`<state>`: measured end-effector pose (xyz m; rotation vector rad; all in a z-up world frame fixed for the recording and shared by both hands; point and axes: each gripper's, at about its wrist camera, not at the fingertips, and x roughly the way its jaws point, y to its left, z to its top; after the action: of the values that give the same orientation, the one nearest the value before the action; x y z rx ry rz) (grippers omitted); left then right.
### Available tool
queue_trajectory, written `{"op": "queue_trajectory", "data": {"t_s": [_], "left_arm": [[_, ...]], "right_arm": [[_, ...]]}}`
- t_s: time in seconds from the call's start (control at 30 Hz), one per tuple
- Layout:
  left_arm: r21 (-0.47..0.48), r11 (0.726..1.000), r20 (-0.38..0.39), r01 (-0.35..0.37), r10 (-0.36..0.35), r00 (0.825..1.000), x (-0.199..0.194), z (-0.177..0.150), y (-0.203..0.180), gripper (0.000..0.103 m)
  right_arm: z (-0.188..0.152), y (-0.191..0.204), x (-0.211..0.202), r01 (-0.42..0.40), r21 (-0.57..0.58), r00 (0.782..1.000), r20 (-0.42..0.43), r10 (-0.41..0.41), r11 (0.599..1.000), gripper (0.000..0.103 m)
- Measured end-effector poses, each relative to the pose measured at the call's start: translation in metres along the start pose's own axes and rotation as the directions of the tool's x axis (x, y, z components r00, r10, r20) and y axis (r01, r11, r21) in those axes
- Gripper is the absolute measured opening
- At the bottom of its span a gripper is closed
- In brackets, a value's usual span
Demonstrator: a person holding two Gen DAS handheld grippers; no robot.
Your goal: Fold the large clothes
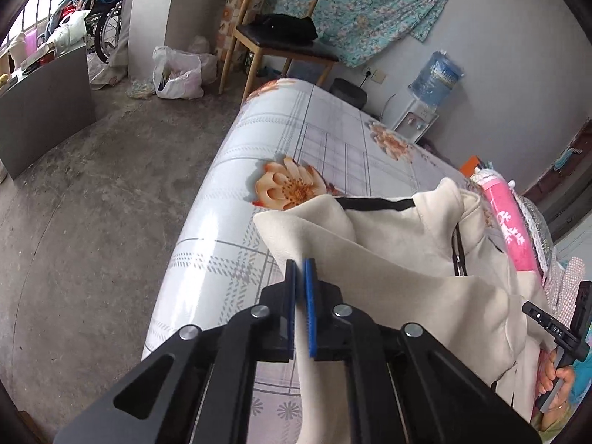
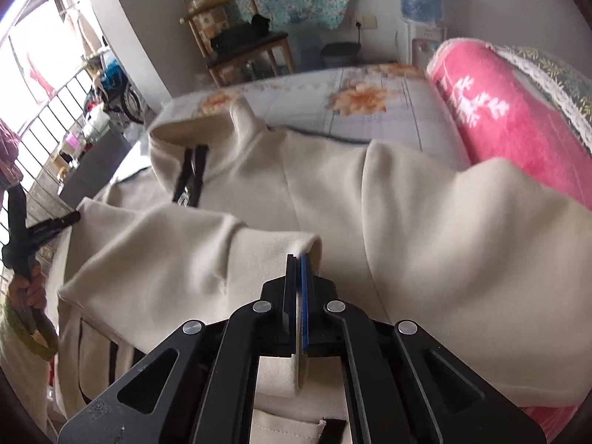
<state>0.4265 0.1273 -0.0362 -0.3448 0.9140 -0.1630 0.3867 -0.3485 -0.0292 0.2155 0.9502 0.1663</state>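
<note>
Across the flowered bed [image 1: 259, 155] your cream hooded jacket [image 2: 425, 229] lies half spread beside the pink blanket roll [image 2: 499, 111]. Keep the left hand-held gripper [image 1: 300, 270] and right hand-held gripper [image 2: 299, 262] pinched on its fabric; lift evenly, keeping the held edge taut.

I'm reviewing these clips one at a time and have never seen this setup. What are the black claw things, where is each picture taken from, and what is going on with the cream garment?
There is no robot here: a person holds a hand-held gripper in each hand, each with a camera looking along its two fingers. One picture is from the left gripper, the other from the right gripper. Both grippers are shut on folds of a cream garment with black trim, which lies on a flower-patterned sheet. A rolled pink blanket lies beside it. In the right view, the person's left hand shows at the edge, gripping its handle.
</note>
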Motion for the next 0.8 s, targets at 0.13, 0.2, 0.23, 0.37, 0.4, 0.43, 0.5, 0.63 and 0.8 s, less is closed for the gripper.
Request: {"op": "queue_trajectory", "data": {"t_s": [0.13, 0.2, 0.23, 0.37, 0.4, 0.43, 0.5, 0.63, 0.8], "left_arm": [[-0.05, 0.999, -0.014, 0.014, -0.015, 1.0, 0.006, -0.001, 0.018, 0.004], [-0.068, 0.998, -0.038, 0.007, -0.01, 0.999, 0.016, -0.005, 0.023, 0.004], [-0.077, 0.997, -0.05, 0.003, -0.007, 0.999, 0.021, -0.007, 0.024, 0.005], [-0.089, 0.996, -0.066, -0.015, 0.009, 0.998, 0.02, -0.008, 0.026, 0.013], [-0.082, 0.996, -0.056, -0.032, 0.028, 0.998, 0.013, -0.008, 0.024, 0.014], [-0.066, 0.997, -0.038, -0.036, 0.034, 0.999, 0.006, -0.008, 0.021, 0.015], [-0.005, 0.999, -0.009, -0.033, 0.033, 0.999, -0.012, -0.01, 0.01, 0.016], [0.206, 0.978, -0.046, 0.01, -0.001, 0.999, -0.032, -0.035, -0.03, 0.016], [0.331, 0.943, -0.199, -0.012, 0.082, 0.976, -0.016, -0.092, -0.055, 0.018]], "right_arm": [[0.009, -0.011, 0.007, 0.004, 0.046, 1.0, 0.005, -0.004, 0.999, 0.0], [0.004, -0.016, 0.023, 0.026, 0.057, 0.999, -0.046, -0.024, 0.998, 0.0], [0.002, -0.018, 0.033, 0.044, 0.056, 0.997, -0.073, -0.04, 0.997, 0.0], [-0.005, -0.019, 0.039, 0.076, 0.062, 0.993, -0.099, -0.07, 0.995, 0.01], [-0.005, -0.016, 0.033, 0.089, 0.053, 0.993, -0.086, -0.084, 0.995, 0.014], [-0.006, -0.012, 0.025, 0.1, 0.034, 0.993, -0.068, -0.097, 0.994, 0.016], [-0.007, 0.002, 0.012, 0.109, -0.027, 0.993, -0.036, -0.11, 0.994, 0.027], [-0.022, 0.039, 0.004, 0.071, -0.186, 0.996, -0.04, -0.08, 0.98, 0.028], [-0.048, 0.051, 0.023, 0.093, -0.275, 0.984, -0.119, -0.13, 0.957, 0.03]]}}
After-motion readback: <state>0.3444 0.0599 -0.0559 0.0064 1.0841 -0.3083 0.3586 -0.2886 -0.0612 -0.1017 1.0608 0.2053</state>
